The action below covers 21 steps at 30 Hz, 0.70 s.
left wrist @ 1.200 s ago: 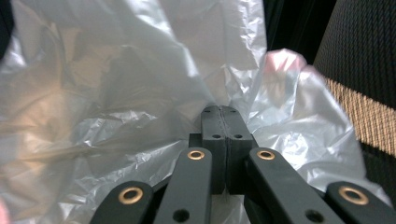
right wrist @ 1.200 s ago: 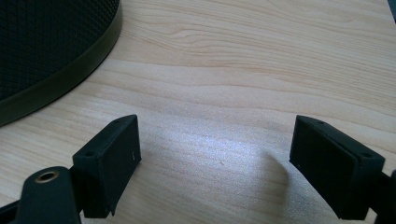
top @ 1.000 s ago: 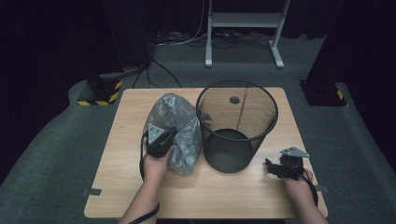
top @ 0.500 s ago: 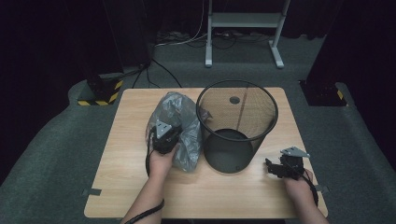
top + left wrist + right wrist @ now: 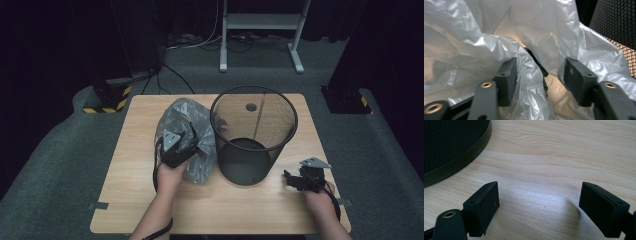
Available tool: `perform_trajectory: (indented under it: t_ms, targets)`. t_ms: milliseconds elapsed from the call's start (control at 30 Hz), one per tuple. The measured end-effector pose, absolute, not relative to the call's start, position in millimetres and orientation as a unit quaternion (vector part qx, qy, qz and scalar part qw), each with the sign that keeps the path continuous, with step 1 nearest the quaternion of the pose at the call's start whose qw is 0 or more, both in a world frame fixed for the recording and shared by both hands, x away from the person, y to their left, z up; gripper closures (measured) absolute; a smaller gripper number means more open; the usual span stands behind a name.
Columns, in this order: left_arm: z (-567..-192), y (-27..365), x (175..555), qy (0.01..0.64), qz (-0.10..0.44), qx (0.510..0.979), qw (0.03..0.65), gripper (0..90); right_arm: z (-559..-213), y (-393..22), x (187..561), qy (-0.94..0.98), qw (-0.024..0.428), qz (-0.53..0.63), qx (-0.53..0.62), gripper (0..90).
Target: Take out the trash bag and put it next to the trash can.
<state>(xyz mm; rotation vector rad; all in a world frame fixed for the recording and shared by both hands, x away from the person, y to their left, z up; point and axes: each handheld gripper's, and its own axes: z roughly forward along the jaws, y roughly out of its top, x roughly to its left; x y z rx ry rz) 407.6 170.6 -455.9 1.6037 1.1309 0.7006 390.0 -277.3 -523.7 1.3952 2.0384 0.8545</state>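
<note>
A crumpled grey translucent plastic bag [image 5: 192, 117] lies on the wooden table [image 5: 135, 200], just left of an upright black mesh wastebasket [image 5: 252, 135]. My left gripper [image 5: 192, 139] sits on the near side of the bag. Its jaws have just been opening and now stand apart. In the left gripper view [image 5: 540, 75], loose folds of the bag [image 5: 529, 32] lie between the pads without being pinched, and the wastebasket's mesh [image 5: 616, 22] shows at the right. My right gripper [image 5: 290, 180] rests on the table right of the wastebasket, open [image 5: 539, 202] over bare wood.
The wastebasket's base rim [image 5: 451, 142] lies close to the right gripper's jaws. Beyond the table's far edge, on the dark carpet, are a white stand's legs [image 5: 260, 30], cables and a black-and-yellow striped block [image 5: 107, 102]. The table's near strip between the hands is bare wood.
The left hand has edged a little farther onto the bag. The right hand and the wastebasket have stayed put.
</note>
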Motion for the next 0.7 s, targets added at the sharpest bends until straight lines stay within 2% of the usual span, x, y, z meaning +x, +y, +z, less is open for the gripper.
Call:
perform_trajectory:
  t_ms: [267, 700]
  targets:
    - [-445, 175, 394, 0.460, 0.307, 0.663, 0.504, 27.6, -524, -277, 390, 0.754, 0.263, 0.315, 0.513, 16.0]
    - [-422, 189, 367, 0.443, 0.303, 0.679, 0.501, 17.2, -524, -276, 389, 0.758, 0.260, 0.316, 0.509, 15.9]
